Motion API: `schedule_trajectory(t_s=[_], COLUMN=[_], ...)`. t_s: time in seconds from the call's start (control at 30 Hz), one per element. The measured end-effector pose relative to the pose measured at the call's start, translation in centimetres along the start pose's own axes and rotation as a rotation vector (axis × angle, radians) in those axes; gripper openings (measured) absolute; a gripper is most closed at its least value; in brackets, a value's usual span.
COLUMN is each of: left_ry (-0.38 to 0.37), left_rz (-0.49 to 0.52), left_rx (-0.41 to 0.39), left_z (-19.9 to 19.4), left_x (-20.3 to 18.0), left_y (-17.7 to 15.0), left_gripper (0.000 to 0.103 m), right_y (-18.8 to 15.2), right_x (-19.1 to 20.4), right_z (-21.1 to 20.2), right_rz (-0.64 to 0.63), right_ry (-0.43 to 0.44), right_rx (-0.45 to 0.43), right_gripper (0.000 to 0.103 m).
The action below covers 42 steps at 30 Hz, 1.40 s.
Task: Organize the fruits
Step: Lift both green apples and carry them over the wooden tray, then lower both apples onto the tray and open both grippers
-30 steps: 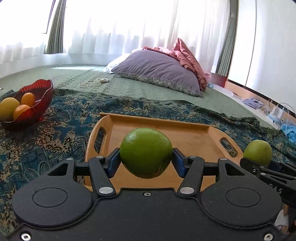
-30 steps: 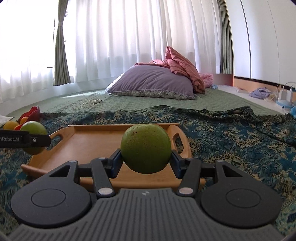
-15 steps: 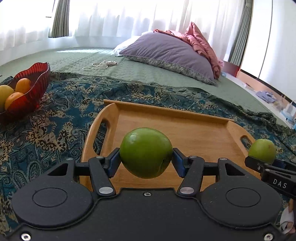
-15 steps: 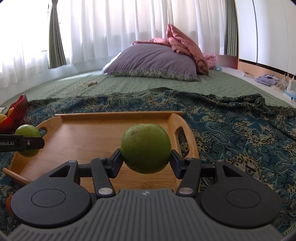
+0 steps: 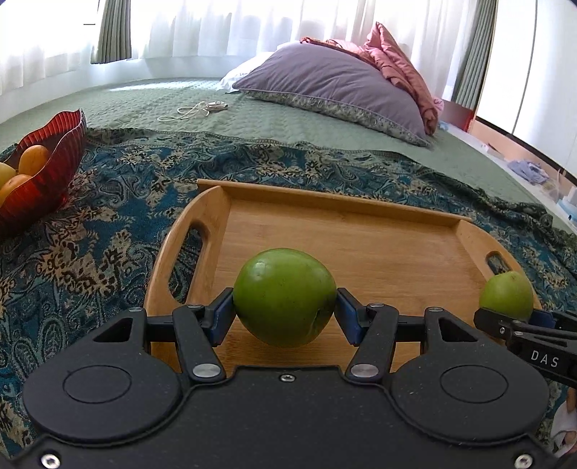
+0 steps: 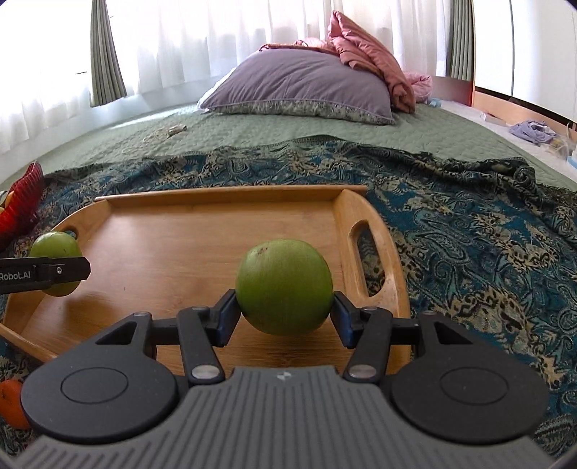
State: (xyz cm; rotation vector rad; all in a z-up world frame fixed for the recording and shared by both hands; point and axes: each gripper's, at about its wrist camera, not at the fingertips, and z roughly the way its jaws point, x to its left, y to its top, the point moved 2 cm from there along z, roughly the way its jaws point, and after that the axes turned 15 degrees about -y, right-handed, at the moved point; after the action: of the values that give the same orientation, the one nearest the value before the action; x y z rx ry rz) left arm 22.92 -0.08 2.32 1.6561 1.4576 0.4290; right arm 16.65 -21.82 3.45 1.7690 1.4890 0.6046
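Beside tray [image 5: 346,231], right gripper [image 5: 512,317] marked "DAS"

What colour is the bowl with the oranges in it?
The bowl is red, ribbed and see-through. The left wrist view shows it best.

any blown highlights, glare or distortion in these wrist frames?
Left wrist: curtains blown out white, specular spot on the green fruit, bed edge bowed by fisheye. Right wrist: same backlit curtains, soft shadow under its green fruit on the wooden tray, corners vignetted.

Both claws [image 5: 285,317] lower over tray [image 5: 342,231]
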Motion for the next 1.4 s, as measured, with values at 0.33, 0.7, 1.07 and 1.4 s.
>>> schedule_trajectory(t_s=[0.33,0.7,1.07,1.4], left_ry=[0.007,0.009,0.013,0.029], left_rz=[-0.005,-0.005,0.016,0.062], left_rx=[0.01,0.009,0.018,0.004], left_z=[0.6,0.7,0.6,-0.4], left_x=[0.0,0.3,0.0,-0.3], left_y=[-0.1,-0.2,-0.3,-0.4], left_gripper=[0.057,0.057,0.057,0.076], right_y=[0.5,0.6,0.7,0.5], right_x=[0.3,0.4,0.6,0.2], right_z=[0.7,0.7,0.6,0.3], right_rz=[0.003,-0.016,-0.034,-0.023], right_ry=[0.007,0.001,-0.002,0.004], right_rx=[0.032,0.033,0.043,0.054], right_gripper=[0.057,0.058,0.058,0.071])
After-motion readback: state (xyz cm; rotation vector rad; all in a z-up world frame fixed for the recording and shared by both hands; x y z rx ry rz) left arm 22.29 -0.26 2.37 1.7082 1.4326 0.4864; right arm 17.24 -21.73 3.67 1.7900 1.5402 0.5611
